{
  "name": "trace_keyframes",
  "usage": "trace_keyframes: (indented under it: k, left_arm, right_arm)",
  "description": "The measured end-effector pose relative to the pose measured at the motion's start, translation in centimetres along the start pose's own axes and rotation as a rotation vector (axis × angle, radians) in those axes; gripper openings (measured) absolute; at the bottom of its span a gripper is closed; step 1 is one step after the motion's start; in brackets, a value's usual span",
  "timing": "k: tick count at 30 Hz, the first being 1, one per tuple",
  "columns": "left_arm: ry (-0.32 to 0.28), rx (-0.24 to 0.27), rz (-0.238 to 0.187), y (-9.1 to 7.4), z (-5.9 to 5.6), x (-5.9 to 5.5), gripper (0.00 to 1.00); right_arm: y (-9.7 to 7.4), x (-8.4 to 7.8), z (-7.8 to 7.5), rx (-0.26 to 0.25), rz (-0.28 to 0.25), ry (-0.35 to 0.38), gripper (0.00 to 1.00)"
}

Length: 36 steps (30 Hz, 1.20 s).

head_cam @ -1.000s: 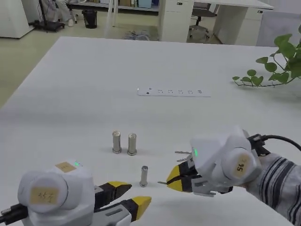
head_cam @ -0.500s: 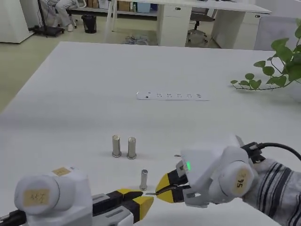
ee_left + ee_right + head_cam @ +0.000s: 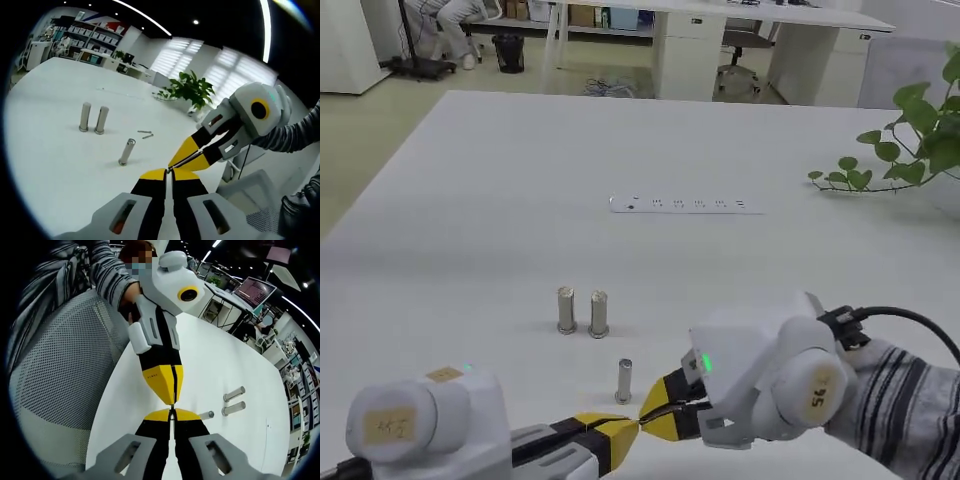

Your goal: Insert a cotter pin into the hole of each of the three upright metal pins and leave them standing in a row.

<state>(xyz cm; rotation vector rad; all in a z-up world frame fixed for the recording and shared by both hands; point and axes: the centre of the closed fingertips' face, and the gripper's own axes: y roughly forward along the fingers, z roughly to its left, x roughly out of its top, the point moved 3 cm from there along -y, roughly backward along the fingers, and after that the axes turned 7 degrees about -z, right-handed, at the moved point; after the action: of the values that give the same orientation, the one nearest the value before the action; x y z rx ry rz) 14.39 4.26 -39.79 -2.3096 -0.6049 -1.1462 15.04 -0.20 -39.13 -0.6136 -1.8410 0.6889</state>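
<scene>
Three metal pins stand upright on the white table: two side by side (image 3: 566, 309) (image 3: 599, 313) and a third (image 3: 625, 381) nearer me. My right gripper (image 3: 660, 417) is shut on a thin cotter pin (image 3: 181, 162), just right of the near pin. My left gripper (image 3: 623, 432) meets it tip to tip, its jaws shut on the cotter pin's free end. In the left gripper view, the left gripper (image 3: 168, 173) holds the end that points away from the right gripper (image 3: 192, 154). The right gripper view has the right gripper (image 3: 172, 413) facing the left one (image 3: 172, 401), with the pins (image 3: 234, 393) beyond.
Two loose cotter pins (image 3: 146, 134) lie on the table beyond the near metal pin (image 3: 126, 152). A white power strip (image 3: 685, 205) lies further back at mid table. A potted plant (image 3: 910, 130) trails over the far right edge.
My left gripper has gone from open to shut and moved right to meet the right one. The right gripper has carried the cotter pin left and nearer me.
</scene>
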Motion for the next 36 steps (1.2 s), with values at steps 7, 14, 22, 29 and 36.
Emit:
trace_keyframes:
  k: [7,14,22,29,36]
  left_arm:
    - [-0.014,-0.005,0.002,-0.1,-0.1,-0.2,0.00]
    - [0.001,-0.018,-0.010,-0.2,-0.1,0.0,0.00]
    - [0.097,-0.069,0.010,-0.5,-0.9,-0.1,0.00]
    - [0.223,-0.110,0.047,-0.9,-1.1,-0.2,0.00]
    - [0.344,-0.162,0.096,-1.2,-1.5,-0.3,0.00]
  right_arm:
    - [0.1,0.0,0.2,0.007,0.003,0.000,0.00]
    - [0.0,0.3,0.0,-0.007,-0.013,0.026,0.00]
    - [0.1,-0.1,0.4,0.004,-0.016,0.071,0.02]
    - [0.0,-0.3,0.9,0.023,-0.022,0.118,0.02]
    - [0.1,-0.1,1.5,0.048,-0.036,0.137,0.02]
